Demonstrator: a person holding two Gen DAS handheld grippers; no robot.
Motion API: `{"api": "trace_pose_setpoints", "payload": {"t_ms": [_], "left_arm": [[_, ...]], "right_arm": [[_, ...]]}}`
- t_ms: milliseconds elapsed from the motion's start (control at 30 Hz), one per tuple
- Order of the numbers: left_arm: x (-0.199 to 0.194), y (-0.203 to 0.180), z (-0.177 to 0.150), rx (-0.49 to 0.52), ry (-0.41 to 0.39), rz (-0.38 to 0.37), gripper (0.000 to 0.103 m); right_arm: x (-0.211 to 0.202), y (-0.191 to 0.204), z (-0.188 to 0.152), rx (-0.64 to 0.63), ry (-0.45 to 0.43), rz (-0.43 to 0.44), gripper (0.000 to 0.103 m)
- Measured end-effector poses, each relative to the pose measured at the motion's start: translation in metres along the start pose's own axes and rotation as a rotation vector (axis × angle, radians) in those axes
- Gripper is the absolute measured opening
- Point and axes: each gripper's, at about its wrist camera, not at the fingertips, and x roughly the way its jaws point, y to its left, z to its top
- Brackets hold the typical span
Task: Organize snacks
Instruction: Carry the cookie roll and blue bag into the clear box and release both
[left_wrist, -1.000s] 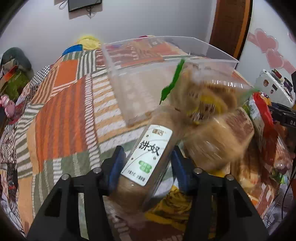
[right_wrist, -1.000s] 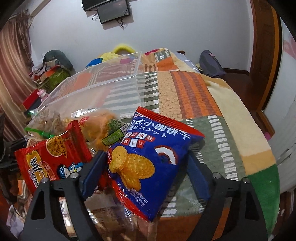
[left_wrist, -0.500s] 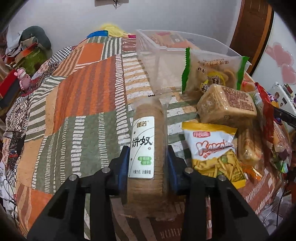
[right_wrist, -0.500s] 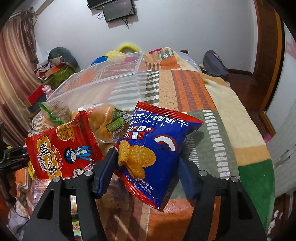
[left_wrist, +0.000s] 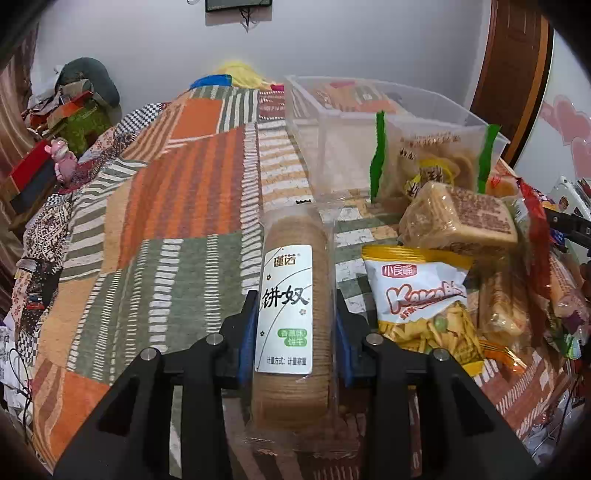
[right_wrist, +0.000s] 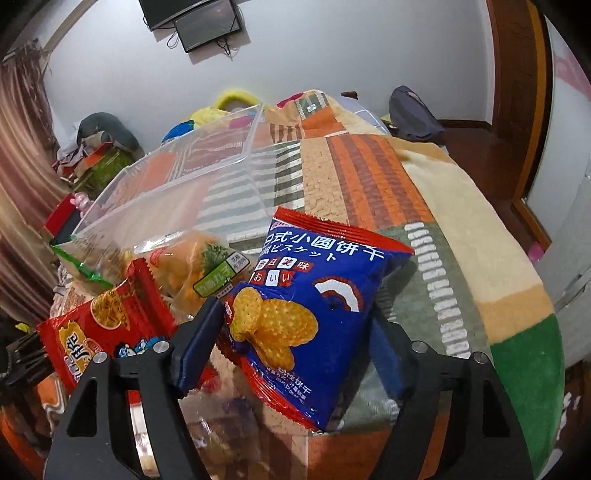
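My left gripper (left_wrist: 295, 302) is shut on a clear-wrapped sleeve of round brown biscuits (left_wrist: 291, 258) with a white label. The sleeve points straight ahead over the patchwork blanket (left_wrist: 166, 221), left of the snack pile. My right gripper (right_wrist: 295, 317) has a blue biscuit bag (right_wrist: 314, 295) with red edges between its jaws. These jaws are opening, and the pads stand at the bag's sides without squeezing it. A clear plastic bin (left_wrist: 369, 110) stands behind the pile and also shows in the right wrist view as the bin (right_wrist: 207, 170).
A yellow-white chip bag (left_wrist: 421, 299), a brown cake packet (left_wrist: 461, 218) and a green-edged cracker bag (left_wrist: 432, 158) lie right of the sleeve. A red snack bag (right_wrist: 99, 332) and a clear bag of orange snacks (right_wrist: 192, 266) lie left of the blue bag. The blanket's edge drops off at right.
The left jaws closed on the biscuit sleeve, which swung from tilted against the pile to straight ahead, further left. The right jaws narrowed around the blue bag, then widened again.
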Motion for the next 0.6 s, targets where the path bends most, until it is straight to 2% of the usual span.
{"api": "trace_pose_setpoints", "payload": {"t_ms": [133,267,433,600], "left_arm": [[-0.016,0.002,0.004,-0.001,-0.026,0.017,0.036],[-0.034,0.005,0.013,-0.004,-0.069,0.031,0.036],[-0.052,0.003,0.029,-0.006,-0.114,0.025,0.036],[-0.063,-0.002,0.056,-0.018,-0.167,-0.005,0.036]], "right_arm": [[0.001,-0.003,0.002,0.010,-0.007,-0.009,0.071],[0.000,-0.007,0.000,0.008,-0.023,-0.020,0.058],[-0.011,-0.005,-0.001,-0.016,-0.052,-0.017,0.049],[-0.029,0.000,0.010,-0.044,-0.109,-0.013,0.048]]}}
